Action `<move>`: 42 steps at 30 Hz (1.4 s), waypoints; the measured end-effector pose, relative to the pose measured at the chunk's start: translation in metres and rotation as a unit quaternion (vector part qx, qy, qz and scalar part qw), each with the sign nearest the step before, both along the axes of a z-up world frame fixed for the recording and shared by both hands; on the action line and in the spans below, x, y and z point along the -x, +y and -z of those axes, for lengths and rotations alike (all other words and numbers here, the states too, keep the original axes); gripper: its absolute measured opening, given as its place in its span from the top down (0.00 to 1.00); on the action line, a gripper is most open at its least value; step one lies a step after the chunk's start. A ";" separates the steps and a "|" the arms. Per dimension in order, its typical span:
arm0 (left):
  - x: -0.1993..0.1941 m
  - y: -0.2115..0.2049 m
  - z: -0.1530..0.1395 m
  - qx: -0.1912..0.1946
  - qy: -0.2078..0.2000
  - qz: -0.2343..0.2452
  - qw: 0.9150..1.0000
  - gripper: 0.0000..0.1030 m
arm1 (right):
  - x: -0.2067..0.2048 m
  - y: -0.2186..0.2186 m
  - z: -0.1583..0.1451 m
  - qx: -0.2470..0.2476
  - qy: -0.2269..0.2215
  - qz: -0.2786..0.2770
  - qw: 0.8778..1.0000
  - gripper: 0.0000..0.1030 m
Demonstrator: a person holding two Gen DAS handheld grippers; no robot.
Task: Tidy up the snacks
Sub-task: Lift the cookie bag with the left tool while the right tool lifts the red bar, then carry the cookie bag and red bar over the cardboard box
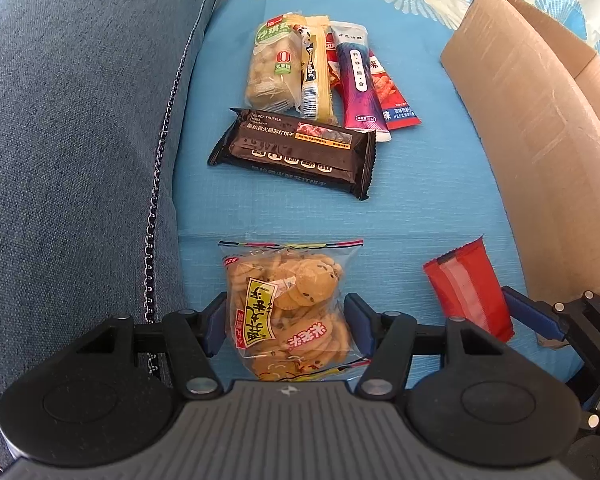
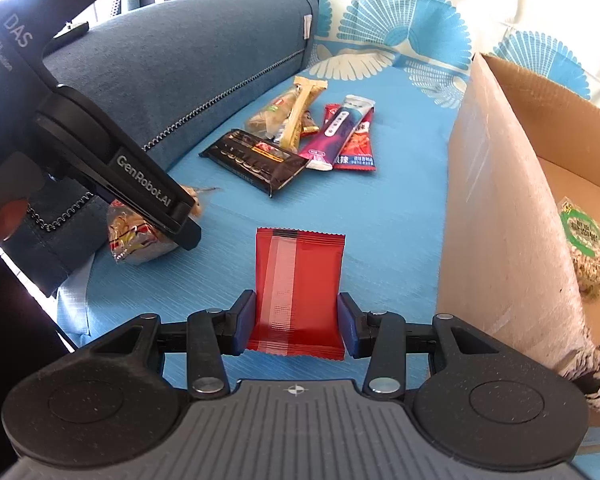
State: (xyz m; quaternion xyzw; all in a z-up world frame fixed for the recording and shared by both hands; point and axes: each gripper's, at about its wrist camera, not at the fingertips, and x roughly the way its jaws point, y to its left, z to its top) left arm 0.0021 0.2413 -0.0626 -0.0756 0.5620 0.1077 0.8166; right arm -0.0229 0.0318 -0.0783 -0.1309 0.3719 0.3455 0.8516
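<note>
Blue pads of our left tongs (image 1: 286, 326) press both sides of a clear cookie bag (image 1: 288, 312), half open around it, on the blue sheet (image 1: 420, 184). Beyond lie a black cracker pack (image 1: 296, 152) and a small pile of snacks (image 1: 320, 76). At right we see a red packet (image 1: 466, 286) with our right tongs at it, beside the cardboard box (image 1: 532, 120).

From the right wrist, our right tongs (image 2: 296, 322) clamp the red packet (image 2: 298, 284) by its side edges, partly open. Our left tongs (image 2: 168, 216) reach down onto the cookie bag (image 2: 134, 240) at left. The box (image 2: 496, 208) stands at right, a green-labelled snack (image 2: 586, 248) inside it.
</note>
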 end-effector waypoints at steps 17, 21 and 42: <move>0.014 -0.004 -0.015 0.001 -0.047 0.006 0.999 0.43 | 0.018 -0.013 -0.027 -0.048 -0.072 0.006 0.996 0.56; 0.015 -0.002 -0.016 0.012 -0.056 0.003 0.998 0.44 | 0.023 -0.015 -0.031 -0.051 -0.088 0.008 0.995 0.56; 0.025 -0.024 -0.048 0.000 -0.140 0.017 0.990 0.44 | -0.015 -0.099 -0.124 -0.148 -0.212 0.072 0.963 0.56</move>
